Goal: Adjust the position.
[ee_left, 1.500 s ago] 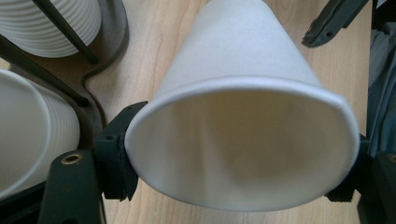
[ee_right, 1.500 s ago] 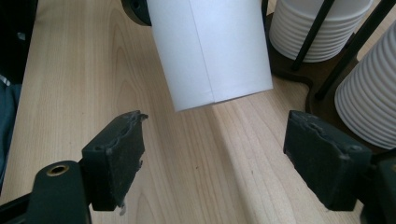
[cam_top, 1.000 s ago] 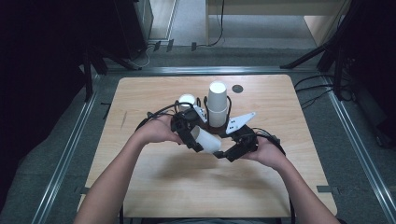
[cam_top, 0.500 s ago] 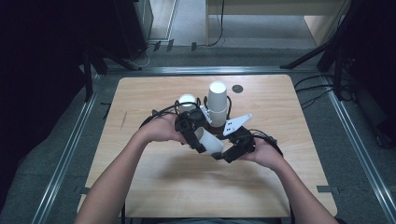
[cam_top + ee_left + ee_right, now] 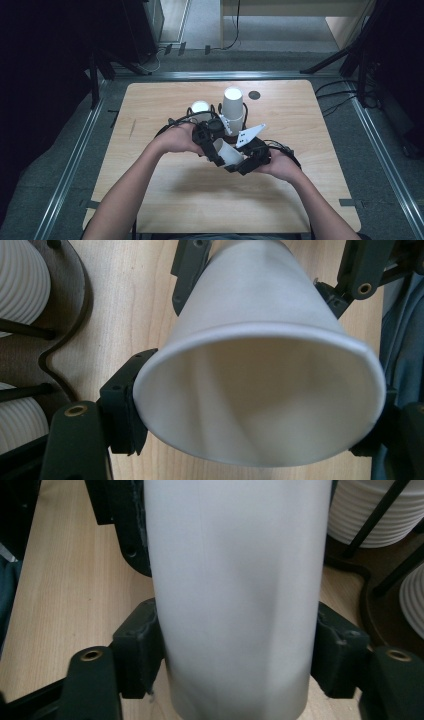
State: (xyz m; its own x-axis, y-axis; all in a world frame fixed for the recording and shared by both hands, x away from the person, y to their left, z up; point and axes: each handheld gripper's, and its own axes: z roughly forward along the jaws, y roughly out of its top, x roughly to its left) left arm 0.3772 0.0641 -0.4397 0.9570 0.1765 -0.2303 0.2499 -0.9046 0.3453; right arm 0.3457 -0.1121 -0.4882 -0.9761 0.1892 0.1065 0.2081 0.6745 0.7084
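Paper cup (image 5: 227, 152) held level above the middle of the table (image 5: 320, 200), well in from every edge, gripped from both sides at once. Left gripper (image 5: 212, 150) has it at the wide rim end — in the left gripper view the open mouth (image 5: 260, 400) faces the camera and is squashed slightly oval, jaws pressing its left and right sides. Right gripper (image 5: 245, 160) takes the narrower body; its jaws have just been closing, and in the right gripper view the pads sit against both flanks of the white wall (image 5: 235, 605), so the cup is now pinched there too. Beyond the hands, toward the far edge, a dark wire rack (image 5: 220, 125) carries a tall stack of ribbed white cups (image 5: 233, 107) and a shorter stack (image 5: 200, 107) to its left; a small dark disc (image 5: 254, 94) lies nearer the far right corner. Reading of the step: a hand-over or separation of one cup between the two grippers, both grips set, neither yet released. Next move, as I judge it, calls for one side to let go cleanly or for a gentle pull apart along the cup's axis — thin paper, already deformed at the rim, so light pressure and no twisting.
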